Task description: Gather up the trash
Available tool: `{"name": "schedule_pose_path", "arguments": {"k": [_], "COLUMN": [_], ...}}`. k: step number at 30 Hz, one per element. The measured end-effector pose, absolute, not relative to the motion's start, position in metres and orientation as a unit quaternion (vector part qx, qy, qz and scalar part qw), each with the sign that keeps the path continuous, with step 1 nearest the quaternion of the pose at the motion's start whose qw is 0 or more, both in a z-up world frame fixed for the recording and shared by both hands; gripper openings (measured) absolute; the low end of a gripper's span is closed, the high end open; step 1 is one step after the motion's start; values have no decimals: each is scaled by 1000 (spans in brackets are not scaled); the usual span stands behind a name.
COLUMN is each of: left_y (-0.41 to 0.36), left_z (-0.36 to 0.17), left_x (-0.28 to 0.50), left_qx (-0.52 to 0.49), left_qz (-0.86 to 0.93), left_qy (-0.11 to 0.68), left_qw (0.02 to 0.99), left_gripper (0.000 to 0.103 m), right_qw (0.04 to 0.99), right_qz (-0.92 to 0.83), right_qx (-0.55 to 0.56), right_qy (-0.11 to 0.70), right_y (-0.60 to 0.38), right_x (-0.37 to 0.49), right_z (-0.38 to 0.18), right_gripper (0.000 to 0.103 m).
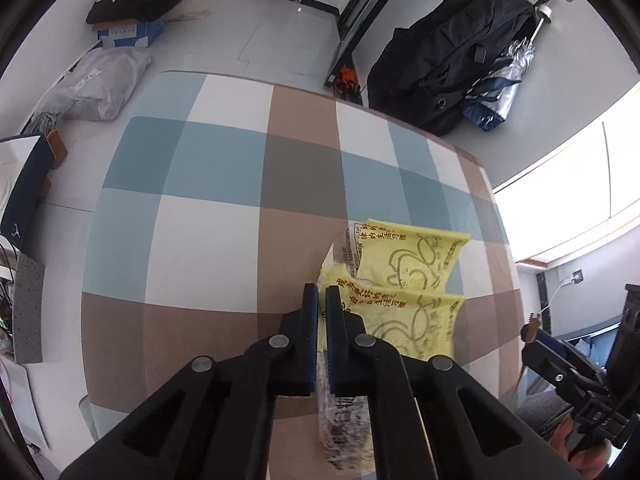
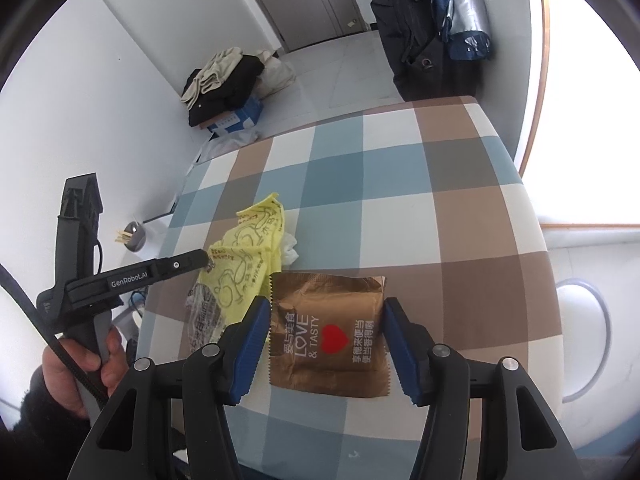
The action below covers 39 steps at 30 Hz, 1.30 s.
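Observation:
A yellow printed wrapper with a clear plastic end (image 1: 412, 280) lies on the checked tablecloth (image 1: 224, 184). My left gripper (image 1: 322, 294) is shut on the wrapper's edge; it also shows in the right wrist view (image 2: 206, 260) at the yellow wrapper (image 2: 248, 256). A brown "LOVE & TASTY" packet (image 2: 328, 332) lies flat near the table's front. My right gripper (image 2: 326, 308) is open, its blue pads (image 2: 256, 328) on either side of the packet, just above it. A crumpled white tissue (image 2: 290, 250) lies behind the yellow wrapper.
The checked table (image 2: 460, 200) ends at the right and far sides. Beyond are a black bag and folded umbrella (image 1: 452, 64), piled clothes on a box (image 1: 140, 0), a plastic bag (image 1: 96, 84) and a white round stool (image 2: 584, 320).

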<state>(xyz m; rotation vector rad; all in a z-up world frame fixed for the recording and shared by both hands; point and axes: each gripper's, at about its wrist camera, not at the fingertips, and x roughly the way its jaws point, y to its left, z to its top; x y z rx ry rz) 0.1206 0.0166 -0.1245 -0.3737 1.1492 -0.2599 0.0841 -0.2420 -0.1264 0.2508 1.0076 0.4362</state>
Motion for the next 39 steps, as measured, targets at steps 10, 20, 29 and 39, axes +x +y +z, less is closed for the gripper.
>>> {"name": "schedule_pose_path", "arguments": {"k": [10,20,29,39], "left_y": [19,-19,-57,-81], "left_z": [-105,-115,-134,-142], "left_x": [108,82,77,92], "left_qx": [-206,-125,-70,-54], "left_qz": [-127,-124,-93,-51], "left_qy": [528,584,619,637], "left_qw": [814,792,776,767], "left_gripper": [4,84,84,96], "right_qw": [846,850,848,850], "right_qz": [197,184,178,181], "right_qx": [138,175,198,212], "right_qy": [476,462,458,447], "right_y": [-253,-274,-292,-303], "right_x": [81,77,72,69], "right_z": [-124,-115,-111,-107], "right_gripper": [57,57,57,57]}}
